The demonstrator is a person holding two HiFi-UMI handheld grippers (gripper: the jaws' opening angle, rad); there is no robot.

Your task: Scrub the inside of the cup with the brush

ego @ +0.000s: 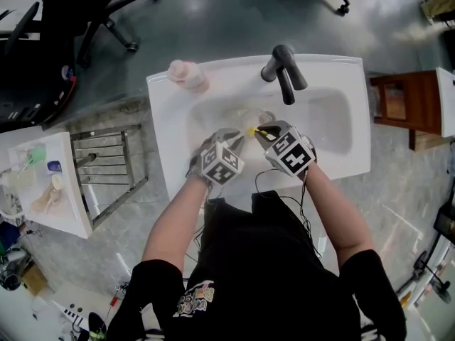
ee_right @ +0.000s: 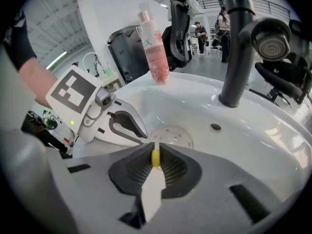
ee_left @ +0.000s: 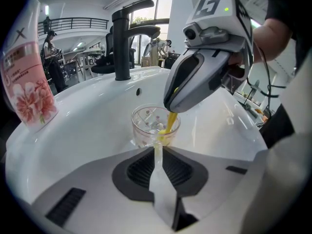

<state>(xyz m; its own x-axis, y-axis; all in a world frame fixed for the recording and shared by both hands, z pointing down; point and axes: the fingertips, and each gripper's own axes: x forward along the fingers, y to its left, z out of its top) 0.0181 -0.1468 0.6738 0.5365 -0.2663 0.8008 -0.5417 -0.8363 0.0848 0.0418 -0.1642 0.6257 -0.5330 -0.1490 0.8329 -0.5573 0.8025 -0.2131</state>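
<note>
View from above and along both tools: a white sink (ego: 341,148) with a black faucet (ego: 284,73) at its back edge and a pink bottle (ego: 186,73) standing on the rim at the basin's far-left corner. The clear, dot-patterned cup (ee_left: 146,123) sits low in the basin, in front of the faucet, with its mouth facing up. The left gripper (ee_left: 157,143) has its jaws drawn almost together on the near wall of the cup, with the rim pinched between the pads. The right gripper (ee_right: 155,152) is clamped on the yellow handle of the brush (ee_left: 170,122), which shows as a small yellow disc between its closed jaws. That handle slopes down from the right gripper's tips, crosses the rim and enters the cup on its right side; the brush's working end lies inside the cup and cannot be made out clearly. The two grippers are close together over the basin, both pitched steeply downward — their marker cubes nearly side by side. A wire rack (ego: 106,165) stands on the floor left of the sink.
</note>
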